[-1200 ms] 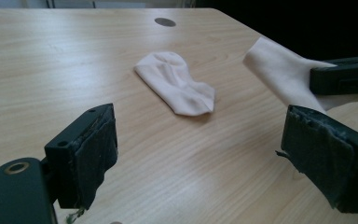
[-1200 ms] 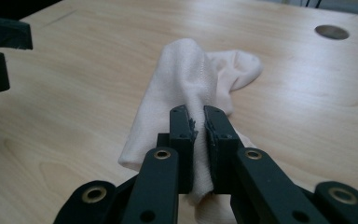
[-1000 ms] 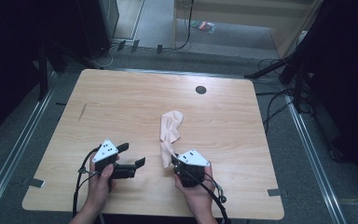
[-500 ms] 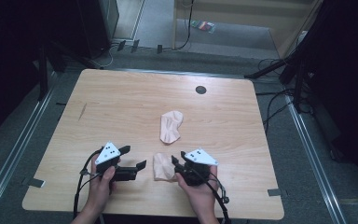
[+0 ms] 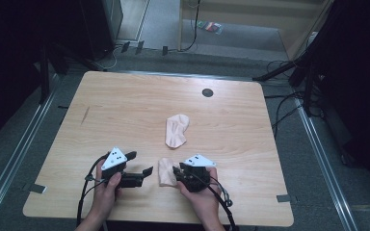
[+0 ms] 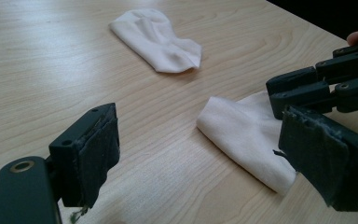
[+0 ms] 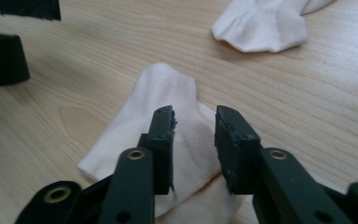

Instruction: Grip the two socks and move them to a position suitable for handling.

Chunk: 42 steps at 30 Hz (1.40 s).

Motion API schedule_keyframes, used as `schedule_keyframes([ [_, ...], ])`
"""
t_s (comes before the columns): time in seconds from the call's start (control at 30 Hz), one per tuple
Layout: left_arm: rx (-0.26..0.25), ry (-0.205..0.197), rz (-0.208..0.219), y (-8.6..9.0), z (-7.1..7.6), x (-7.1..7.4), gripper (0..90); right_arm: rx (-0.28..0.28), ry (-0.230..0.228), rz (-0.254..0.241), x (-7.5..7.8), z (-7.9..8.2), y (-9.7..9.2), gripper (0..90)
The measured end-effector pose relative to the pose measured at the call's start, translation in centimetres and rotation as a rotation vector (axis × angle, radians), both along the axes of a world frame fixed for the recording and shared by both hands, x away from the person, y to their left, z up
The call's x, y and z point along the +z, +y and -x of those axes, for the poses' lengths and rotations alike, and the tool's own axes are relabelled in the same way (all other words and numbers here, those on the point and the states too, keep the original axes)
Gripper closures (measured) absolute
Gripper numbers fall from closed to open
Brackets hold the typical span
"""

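Note:
Two pale cream socks lie on the wooden table. One sock rests flat near the middle. The other sock lies by the front edge, between the two grippers. My right gripper hovers over this sock's right end. Its jaws have just been opening and stand a little apart, with fabric below the gap and no pad pressing on it. My left gripper is wide open left of that sock, holding nothing.
A dark round grommet sits near the table's far edge. Black stands and cables crowd the floor to the right. Bare wood stretches over the table's left and far parts.
The right gripper carried a sock from beside the middle sock toward the front edge, lowered it onto the table and opened its jaws off it. The left gripper stayed put.

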<state>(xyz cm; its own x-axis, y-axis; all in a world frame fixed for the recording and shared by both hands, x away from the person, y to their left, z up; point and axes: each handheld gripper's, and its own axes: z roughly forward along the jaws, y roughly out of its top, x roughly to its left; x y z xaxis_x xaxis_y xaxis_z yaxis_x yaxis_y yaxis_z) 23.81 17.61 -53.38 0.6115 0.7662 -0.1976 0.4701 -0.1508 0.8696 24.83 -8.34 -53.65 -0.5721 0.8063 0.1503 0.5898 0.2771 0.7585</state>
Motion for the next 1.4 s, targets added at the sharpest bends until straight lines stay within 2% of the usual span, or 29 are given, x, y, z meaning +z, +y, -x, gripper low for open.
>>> schedule_keyframes([
  [0.07,0.002,0.000,-0.003,0.0,-0.1,0.0,12.8,-0.002,0.009,0.038,-0.4,0.0,0.2,59.2],
  [0.1,0.002,0.000,-0.003,0.0,-0.1,0.0,12.8,-0.002,0.009,0.038,-0.4,0.0,0.2,59.2],
  [0.13,0.002,0.002,-0.002,0.0,-0.1,-0.1,12.8,0.009,-0.001,0.076,-0.7,0.1,0.4,59.8],
  [0.17,0.002,0.002,-0.002,0.0,-0.1,-0.1,12.9,0.009,-0.001,0.076,-0.7,0.1,0.4,59.8],
  [0.2,0.002,0.002,-0.002,0.1,-0.1,-0.1,12.9,0.022,-0.034,0.120,-0.9,0.4,0.6,63.9],
  [0.23,0.002,0.002,-0.002,0.1,-0.1,-0.1,12.8,0.022,-0.034,0.120,-0.9,0.4,0.6,63.9],
  [0.27,0.003,0.002,-0.005,0.1,-0.1,-0.1,12.9,0.032,-0.058,0.146,-0.9,0.6,0.9,70.4],
  [0.33,0.003,0.006,-0.005,0.0,-0.1,-0.1,12.9,0.052,-0.071,0.153,-0.9,0.8,1.0,78.7],
  [0.47,-0.001,0.012,-0.007,0.0,-0.1,-0.2,12.9,0.056,-0.090,0.167,-0.8,1.0,1.2,83.1],
  [0.5,-0.003,0.013,-0.007,-0.1,-0.1,-0.2,12.9,0.061,-0.091,0.157,-0.6,1.1,1.1,83.6],
  [0.6,-0.015,0.024,-0.011,-0.2,-0.2,-0.4,12.9,0.057,-0.092,0.077,0.7,0.8,0.6,84.1],
  [0.63,-0.018,0.028,-0.011,-0.4,-0.2,-0.4,12.9,0.057,-0.092,0.077,0.7,0.8,0.6,84.1],
  [0.73,-0.049,0.047,-0.014,-1.0,-0.1,-0.6,12.9,0.059,-0.102,0.029,2.2,0.6,0.5,84.2],
  [0.77,-0.071,0.064,-0.022,-1.5,-0.1,-0.8,13.3,0.067,-0.107,0.013,3.1,0.6,0.5,84.3],
  [0.83,-0.104,0.098,-0.018,-2.1,-0.1,-1.0,13.6,0.074,-0.108,-0.016,3.8,0.5,0.5,84.3],
  [0.87,-0.104,0.098,-0.018,-2.1,-0.1,-1.0,13.5,0.074,-0.108,-0.016,3.8,0.5,0.5,84.3],
  [0.9,-0.132,0.129,-0.020,-2.9,-0.1,-1.3,13.5,0.079,-0.109,-0.037,4.5,0.6,0.5,84.3],
  [1.0,-0.139,0.148,-0.032,-3.5,0.0,-1.4,13.6,0.084,-0.111,-0.056,5.1,0.7,0.5,84.3],
  [1.03,-0.140,0.166,-0.029,-4.0,0.1,-1.5,13.6,0.092,-0.115,-0.082,5.7,0.7,0.4,84.4],
  [1.1,-0.139,0.168,-0.030,-4.1,0.1,-1.5,13.6,0.099,-0.116,-0.093,6.1,0.8,0.4,84.4],
  [1.17,-0.119,0.183,-0.014,-4.5,0.0,-1.5,15.0,0.134,-0.115,-0.153,7.2,1.1,0.6,84.4],
  [1.23,-0.113,0.184,-0.011,-4.6,-0.1,-1.5,20.7,0.182,-0.114,-0.199,8.0,1.4,0.7,84.4],
  [1.27,-0.094,0.160,-0.027,-4.9,-0.2,-1.5,25.0,0.205,-0.109,-0.225,8.3,1.5,0.8,84.4],
  [1.3,-0.094,0.132,-0.029,-4.9,-0.1,-1.5,33.3,0.223,-0.112,-0.246,8.6,1.7,0.8,84.5],
  [1.33,-0.098,0.097,-0.029,-4.7,0.1,-1.3,48.7,0.235,-0.119,-0.261,8.9,1.8,0.9,84.5],
  [1.37,-0.098,0.097,-0.029,-4.7,0.1,-1.3,62.7,0.235,-0.119,-0.261,8.9,1.8,0.9,84.5],
  [1.4,-0.091,0.065,-0.044,-4.4,0.3,-1.0,62.7,0.237,-0.129,-0.265,9.2,1.9,0.8,84.6],
])
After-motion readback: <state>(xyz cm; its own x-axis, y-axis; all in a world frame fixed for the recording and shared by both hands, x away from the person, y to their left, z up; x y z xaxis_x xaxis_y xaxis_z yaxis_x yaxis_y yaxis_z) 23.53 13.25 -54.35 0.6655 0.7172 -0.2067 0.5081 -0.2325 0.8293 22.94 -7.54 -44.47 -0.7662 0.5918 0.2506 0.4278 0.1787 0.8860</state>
